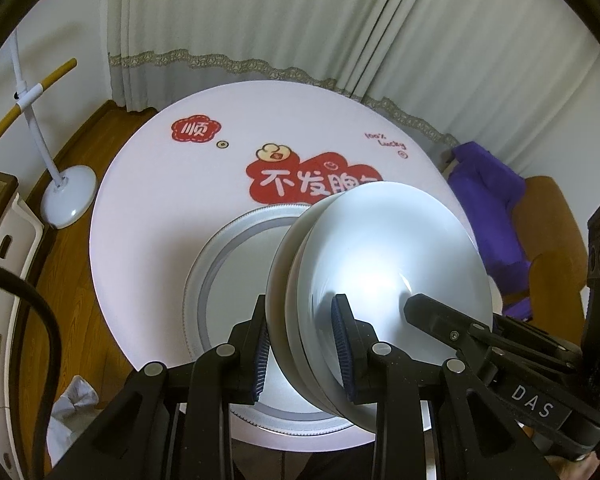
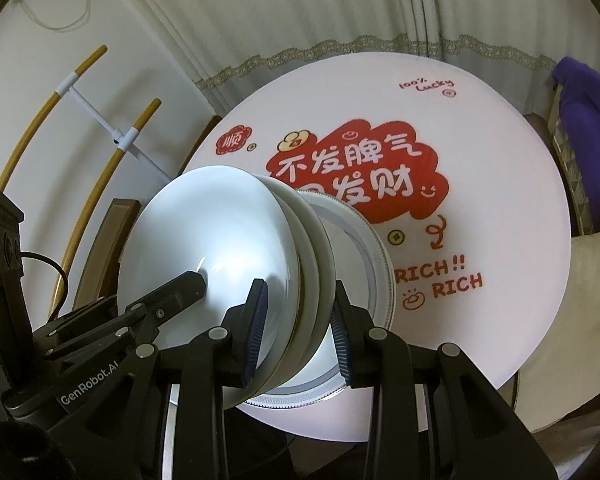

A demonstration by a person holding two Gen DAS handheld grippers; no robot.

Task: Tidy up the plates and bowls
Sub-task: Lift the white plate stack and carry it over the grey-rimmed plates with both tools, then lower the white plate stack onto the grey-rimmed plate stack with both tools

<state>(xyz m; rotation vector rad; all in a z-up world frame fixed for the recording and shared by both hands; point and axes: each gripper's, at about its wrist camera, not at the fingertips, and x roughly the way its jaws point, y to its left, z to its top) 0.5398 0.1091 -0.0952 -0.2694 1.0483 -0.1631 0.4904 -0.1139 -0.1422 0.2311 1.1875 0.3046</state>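
A nested stack of white bowls (image 1: 384,264) (image 2: 216,236) hangs just above a grey-rimmed plate (image 1: 216,268) (image 2: 374,256) that lies on the round table (image 1: 140,208) (image 2: 500,208). My left gripper (image 1: 302,340) is shut on the stack's rim on one side, blue pads inside and outside the wall. On the opposite side my right gripper (image 2: 298,332) is shut on the rim in the same way. Each wrist view shows the other gripper's inner finger (image 1: 424,308) (image 2: 180,288) lying inside the top bowl.
The table cover bears a big red print (image 2: 356,176). A white lamp stand (image 1: 66,200) and wooden floor lie to the left, with bamboo poles (image 2: 100,128) by the wall. A purple cloth (image 1: 488,200) drapes a chair on the right. Curtains hang behind.
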